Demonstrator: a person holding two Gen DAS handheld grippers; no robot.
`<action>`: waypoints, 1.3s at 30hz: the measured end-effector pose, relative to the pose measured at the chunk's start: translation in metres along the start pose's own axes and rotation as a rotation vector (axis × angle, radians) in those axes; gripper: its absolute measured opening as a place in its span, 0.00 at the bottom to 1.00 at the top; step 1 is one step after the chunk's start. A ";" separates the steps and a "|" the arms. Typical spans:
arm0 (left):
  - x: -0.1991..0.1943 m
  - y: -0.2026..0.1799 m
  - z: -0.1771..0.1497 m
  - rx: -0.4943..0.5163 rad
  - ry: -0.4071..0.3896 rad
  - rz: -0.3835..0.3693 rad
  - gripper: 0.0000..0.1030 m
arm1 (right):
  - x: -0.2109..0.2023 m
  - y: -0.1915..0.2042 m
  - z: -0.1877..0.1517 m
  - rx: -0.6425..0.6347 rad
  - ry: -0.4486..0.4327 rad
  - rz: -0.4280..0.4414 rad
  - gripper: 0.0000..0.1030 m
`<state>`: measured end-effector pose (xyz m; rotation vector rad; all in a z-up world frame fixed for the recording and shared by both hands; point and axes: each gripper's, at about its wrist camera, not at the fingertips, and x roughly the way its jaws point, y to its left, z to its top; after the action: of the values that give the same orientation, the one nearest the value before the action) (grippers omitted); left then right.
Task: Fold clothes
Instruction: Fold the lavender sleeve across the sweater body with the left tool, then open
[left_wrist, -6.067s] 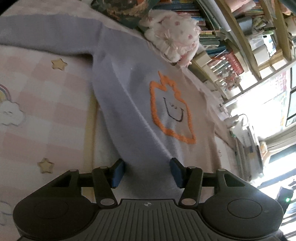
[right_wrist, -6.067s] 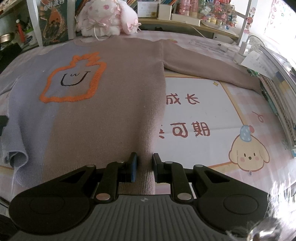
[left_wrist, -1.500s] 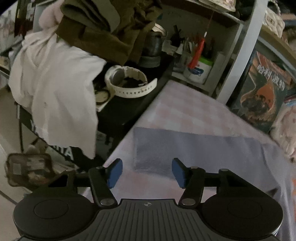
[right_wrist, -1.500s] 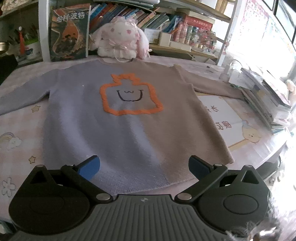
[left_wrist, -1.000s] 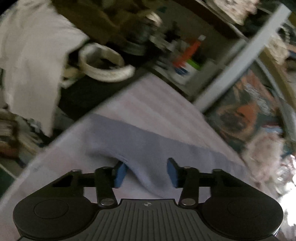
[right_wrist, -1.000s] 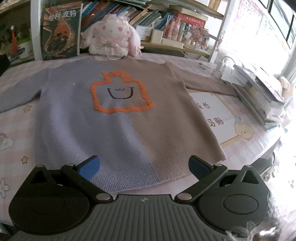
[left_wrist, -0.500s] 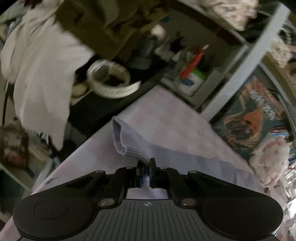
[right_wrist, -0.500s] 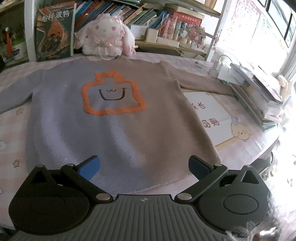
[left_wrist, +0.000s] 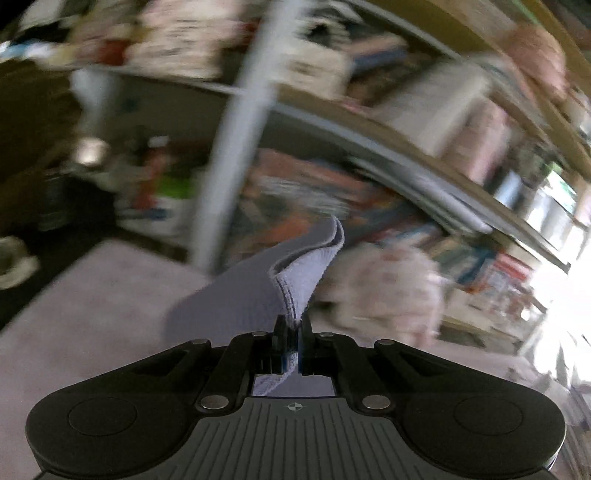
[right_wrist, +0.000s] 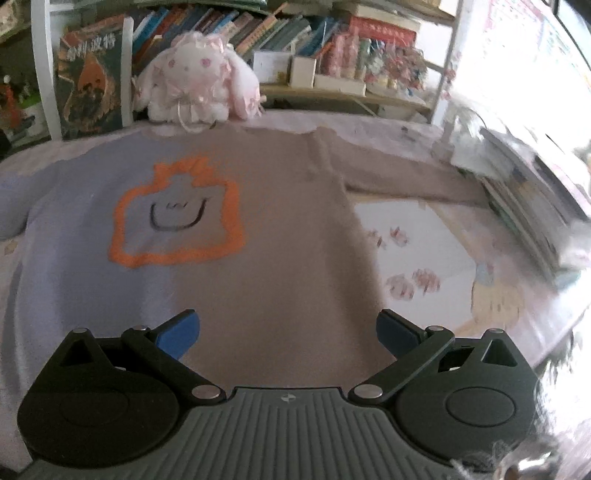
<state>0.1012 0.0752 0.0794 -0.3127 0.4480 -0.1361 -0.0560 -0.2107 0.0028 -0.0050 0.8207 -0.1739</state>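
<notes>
A sweater (right_wrist: 266, 236), lilac on its left half and tan on its right, lies flat on the table with an orange outlined face on the chest. My left gripper (left_wrist: 291, 332) is shut on the lilac sleeve cuff (left_wrist: 306, 273) and holds it lifted above the table; the sleeve trails down to the left. My right gripper (right_wrist: 288, 332) is wide open and empty, low over the sweater's tan lower body. The tan sleeve (right_wrist: 406, 177) stretches out to the right.
A pink plush rabbit (right_wrist: 195, 85) sits at the table's back edge before shelves of books (right_wrist: 295, 33). A stack of books (right_wrist: 532, 206) lies at the right edge. A printed mat (right_wrist: 424, 258) shows beside the sweater. The left wrist view is motion-blurred.
My left gripper has lifted the pinched cuff off the table and swung right toward the shelves. My right gripper has moved forward and lower over the sweater, staying open.
</notes>
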 end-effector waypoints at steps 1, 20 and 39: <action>0.008 -0.019 -0.002 0.022 0.002 -0.010 0.03 | 0.003 -0.009 0.003 -0.011 -0.007 0.021 1.00; 0.106 -0.170 -0.090 0.165 0.179 0.029 0.03 | 0.055 -0.113 0.009 -0.145 0.087 0.206 0.97; 0.053 -0.176 -0.118 0.396 0.259 0.002 0.45 | 0.062 -0.130 0.010 -0.140 0.096 0.263 0.97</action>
<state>0.0856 -0.1323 0.0146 0.0968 0.6643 -0.2607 -0.0269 -0.3494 -0.0263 -0.0199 0.9196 0.1328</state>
